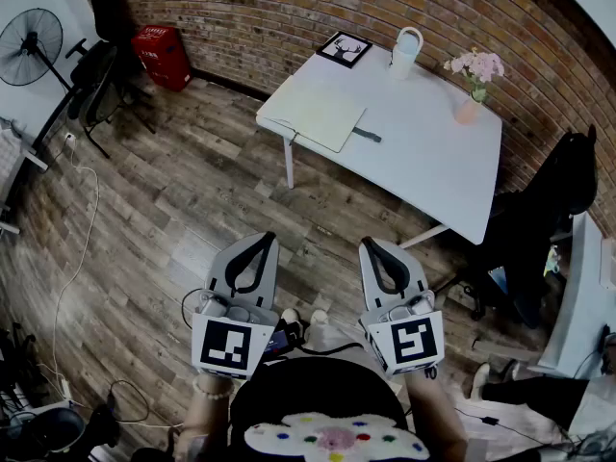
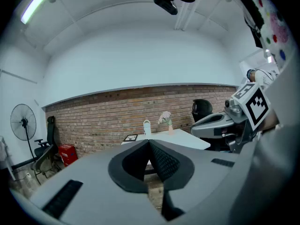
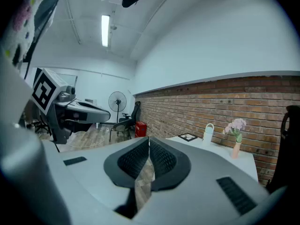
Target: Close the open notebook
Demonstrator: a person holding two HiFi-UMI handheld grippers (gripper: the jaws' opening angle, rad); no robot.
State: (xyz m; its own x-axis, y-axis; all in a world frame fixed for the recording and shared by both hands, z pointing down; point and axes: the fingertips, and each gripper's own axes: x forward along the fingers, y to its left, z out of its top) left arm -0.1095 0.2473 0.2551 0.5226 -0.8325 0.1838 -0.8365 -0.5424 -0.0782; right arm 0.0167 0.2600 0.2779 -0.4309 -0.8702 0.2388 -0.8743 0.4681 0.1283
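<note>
The notebook (image 1: 316,117) lies flat with a pale face up near the left corner of the white table (image 1: 423,162); a dark pen (image 1: 367,135) rests at its right edge. Both grippers hang over the wooden floor, well short of the table. My left gripper (image 1: 267,238) (image 2: 149,142) has its tips pressed together and holds nothing. My right gripper (image 1: 369,244) (image 3: 149,139) is also shut and empty. From both gripper views the table (image 2: 180,137) (image 3: 225,153) shows ahead, but the notebook cannot be made out there.
On the table stand a framed picture (image 1: 344,49), a white jug (image 1: 406,51) and a vase of pink flowers (image 1: 472,83). A black chair (image 1: 539,224) sits at its right. A fan (image 1: 29,46), a red case (image 1: 164,56) and floor cables (image 1: 77,248) lie left.
</note>
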